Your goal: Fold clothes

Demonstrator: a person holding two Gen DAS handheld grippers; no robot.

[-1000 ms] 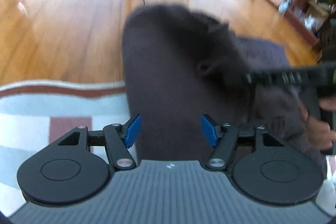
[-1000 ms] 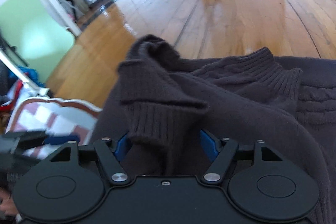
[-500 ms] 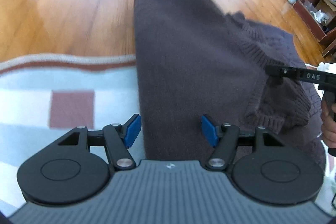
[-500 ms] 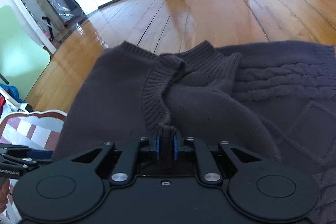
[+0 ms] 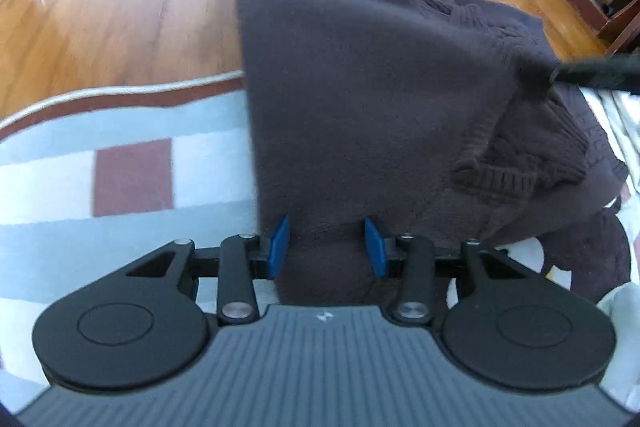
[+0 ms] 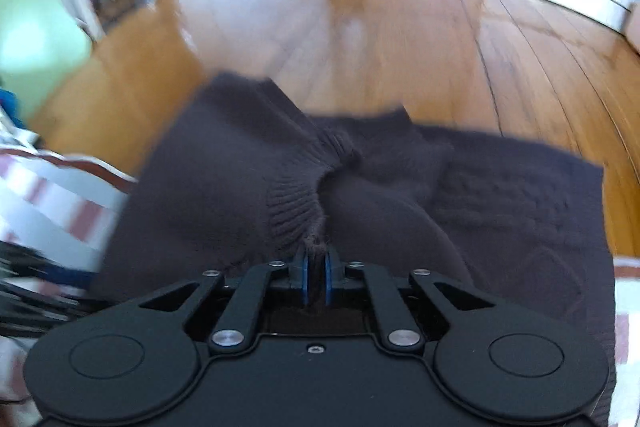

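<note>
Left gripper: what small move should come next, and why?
Probably finish closing the left gripper on the sweater. Its jaws are closing with knit between the blue pads, which do not clearly press yet, while the right gripper already pinches the ribbed edge.

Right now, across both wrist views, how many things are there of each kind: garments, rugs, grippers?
Garments: 1, the dark brown knit sweater.
Rugs: 1, the checked rug with a red-brown border.
Grippers: 2, the left gripper, closing with sweater fabric between its fingers, and the right gripper, shut on the sweater's ribbed edge.
Total: 4.
</note>
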